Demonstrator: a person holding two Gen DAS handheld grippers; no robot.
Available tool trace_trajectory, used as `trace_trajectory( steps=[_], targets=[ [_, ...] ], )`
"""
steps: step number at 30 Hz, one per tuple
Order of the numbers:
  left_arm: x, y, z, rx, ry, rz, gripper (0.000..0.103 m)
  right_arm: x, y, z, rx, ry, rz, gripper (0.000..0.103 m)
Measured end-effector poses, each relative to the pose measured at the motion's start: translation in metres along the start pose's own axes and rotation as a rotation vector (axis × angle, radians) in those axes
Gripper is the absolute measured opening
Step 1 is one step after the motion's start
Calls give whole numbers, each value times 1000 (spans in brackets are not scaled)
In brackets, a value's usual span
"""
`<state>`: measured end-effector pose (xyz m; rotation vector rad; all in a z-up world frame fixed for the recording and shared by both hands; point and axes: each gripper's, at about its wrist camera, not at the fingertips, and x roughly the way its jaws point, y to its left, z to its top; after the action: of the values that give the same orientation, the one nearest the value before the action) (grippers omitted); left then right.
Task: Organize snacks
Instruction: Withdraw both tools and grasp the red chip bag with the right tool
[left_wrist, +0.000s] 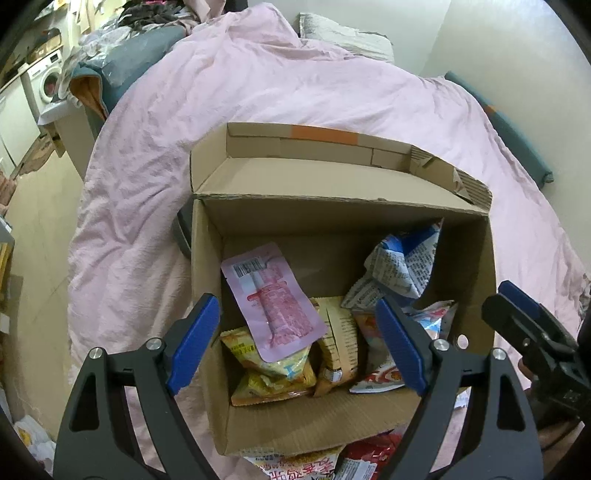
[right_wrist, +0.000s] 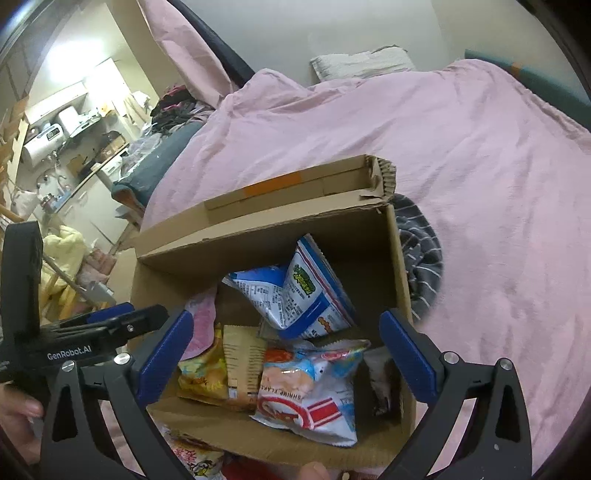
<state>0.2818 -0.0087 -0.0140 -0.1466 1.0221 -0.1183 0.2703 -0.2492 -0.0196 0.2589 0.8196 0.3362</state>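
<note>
A: Snacks first: most of them already lie in the box (left_wrist: 343, 221), which sits on the bed (left_wrist: 295, 85). The pink pouch (left_wrist: 275, 302) leans against the box's left wall on top of a yellow bag (left_wrist: 266, 365). A tan packet (left_wrist: 338, 343) stands in the box's middle, a blue-and-white bag (right_wrist: 306, 291) is crumpled toward its back right, and the shrimp-flake bag (right_wrist: 314, 395) lies at its front right.

B: And outside the box?

A: A few more packets (left_wrist: 295, 465) lie on the bed just in front of the box's near wall, partly cut off by the frame edge.

B: The tongs?

A: Both spread, nothing between them. The left tongs (left_wrist: 295, 347) hang over the box's front left, and the right tongs (right_wrist: 288, 354) over its front right.

B: How would those bags handle?

A: My guess: light, air-puffed, and slick film, so they will crinkle and slide. Chips inside would crush under a hard squeeze. I would pinch a sealed top or bottom seam, where the film is flat and doubled, not the puffed belly.

B: The pink pouch?

A: Flat and floppy, it seems. Take it by a short edge. It will droop, so lift it clear of the box wall before moving it.
</note>
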Motion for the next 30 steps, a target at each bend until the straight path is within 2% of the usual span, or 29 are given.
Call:
trace_trajectory(
  steps=[5, 12, 19, 23, 30],
  targets=[
    [-13, -3, -7, 2, 13, -34, 84, -13, 12, -8, -26, -8, -34, 103],
    [-40, 9, -23, -34, 30, -52, 84, -47, 12, -42, -8, 22, -82, 103],
    [-61, 26, -54, -43, 42, -23, 84, -72, 13, -64, 48, 10, -83, 103],
    [-66, 39, -73, -78, 63, -6, 84, -75, 13, -75, 56, 40, -79, 103],
    [-65, 51, -99, -126, 106, 6, 84, -60, 10, -104, 122, 178, -33, 103]
  ],
)
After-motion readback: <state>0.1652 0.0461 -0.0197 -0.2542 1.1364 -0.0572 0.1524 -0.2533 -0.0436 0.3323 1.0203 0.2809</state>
